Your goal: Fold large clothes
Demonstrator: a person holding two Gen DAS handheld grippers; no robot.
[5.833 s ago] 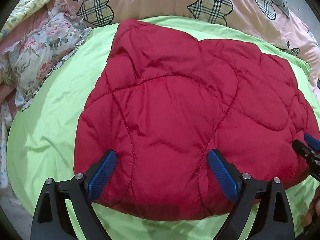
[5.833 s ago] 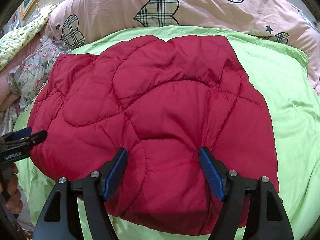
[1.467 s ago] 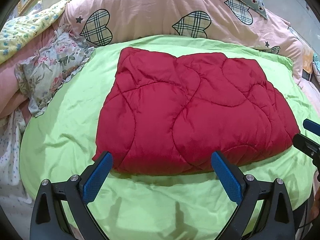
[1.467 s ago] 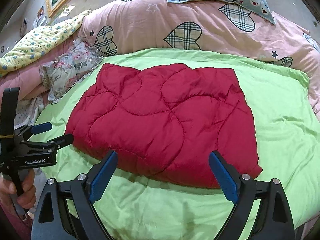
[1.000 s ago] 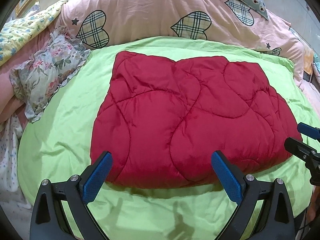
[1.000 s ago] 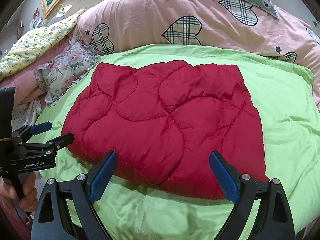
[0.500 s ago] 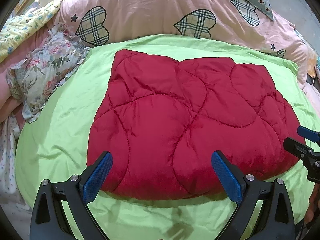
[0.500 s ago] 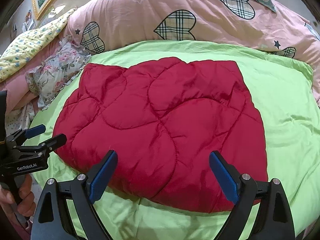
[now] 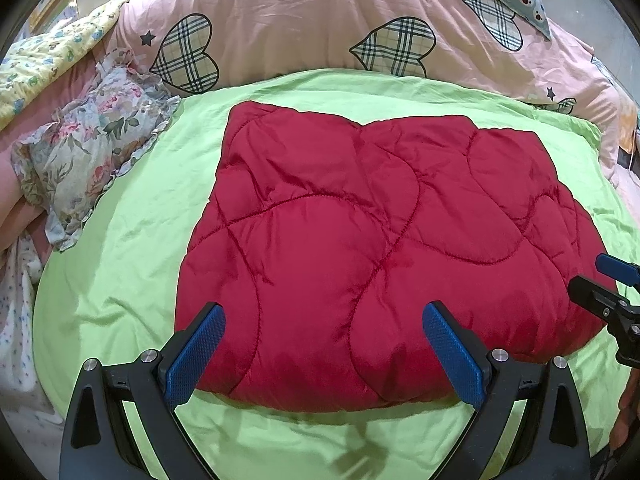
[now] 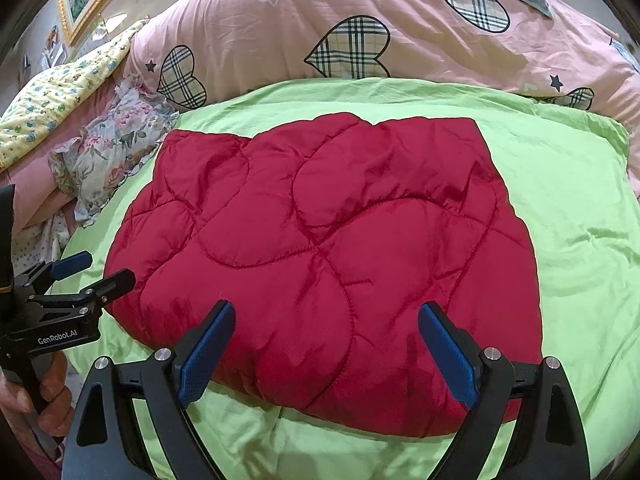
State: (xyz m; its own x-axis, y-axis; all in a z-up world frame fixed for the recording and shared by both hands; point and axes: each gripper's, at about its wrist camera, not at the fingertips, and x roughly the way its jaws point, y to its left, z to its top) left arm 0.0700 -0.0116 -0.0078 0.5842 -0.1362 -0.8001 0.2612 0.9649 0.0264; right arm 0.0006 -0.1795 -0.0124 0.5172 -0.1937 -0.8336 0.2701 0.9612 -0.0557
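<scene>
Both tongs, left (image 9: 322, 354) and right (image 10: 326, 352), gape empty over the folded red jacket (image 9: 372, 248); grip its near-edge corners together, probably.

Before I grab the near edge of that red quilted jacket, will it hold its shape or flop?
The red quilted jacket looks puffy and soft, so it will likely sag and unfold. Its sheen suggests slippery fabric. It is probably light for its bulk.

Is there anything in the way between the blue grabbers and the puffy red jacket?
Nothing visible. The left gripper and right gripper both stand open right at the near edge of the red jacket, which lies on the green sheet. The floral pillow sits off to the side.
</scene>
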